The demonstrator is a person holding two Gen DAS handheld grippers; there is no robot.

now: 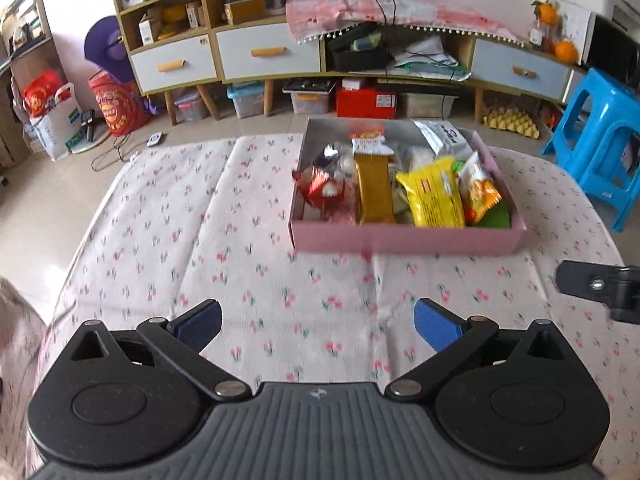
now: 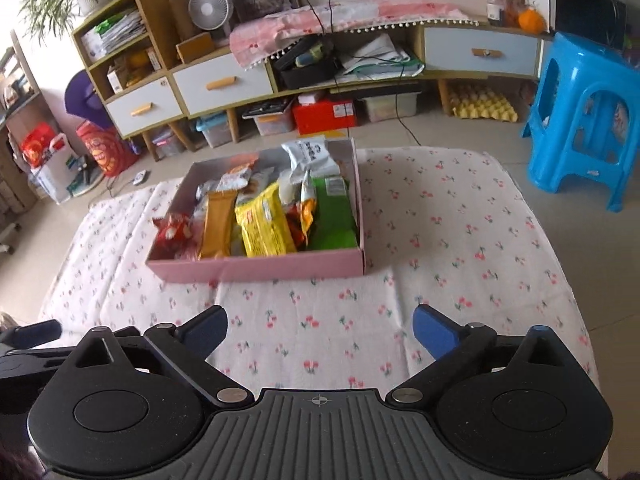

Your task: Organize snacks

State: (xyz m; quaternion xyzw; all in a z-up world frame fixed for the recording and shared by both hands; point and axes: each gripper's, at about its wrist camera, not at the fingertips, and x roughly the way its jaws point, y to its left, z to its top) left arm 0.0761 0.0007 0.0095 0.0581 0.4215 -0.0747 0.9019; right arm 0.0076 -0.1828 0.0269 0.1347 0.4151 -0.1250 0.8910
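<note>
Two hand-held grippers hang over the cloth-covered desk (image 2: 460, 240), and both are empty: the left hand-held gripper (image 1: 318, 322) has its blue pads spread wide with only flowered cloth between them, and the right hand-held gripper (image 2: 320, 328) stands equally wide apart over bare cloth, nothing clamped in either. Ahead of them, well apart from the fingertips, sits the pink box (image 2: 260, 270) on the desk, and every snack in view lies inside it. These packets should be light and soft, crinkly foil and plastic that yields under the pads and may slip if pinched on a puffed face; the safer hold is probably across a flat sealed end or a narrow side. The long amber bar (image 2: 216, 224) looks the stiffest and could be taken across its width. The yellow packet (image 2: 264, 226) is broad and likely air-filled, so a grip near its crimped edge seems wiser. The red wrapper (image 1: 318, 188) leans over the box's left wall and seems the easiest to reach. The green packet (image 2: 334, 216) lies against the right wall, and the white pouch (image 2: 310, 158) stands at the back, half behind the others. The packets overlap, so lifting one could drag its neighbour, and the box walls limit a low sideways approach. The box itself is thin card and would probably slide if pushed. Beyond the desk stand a blue stool (image 2: 584, 120), a low cabinet (image 2: 224, 80) with drawers, and storage bins on the floor, none in the way.
</note>
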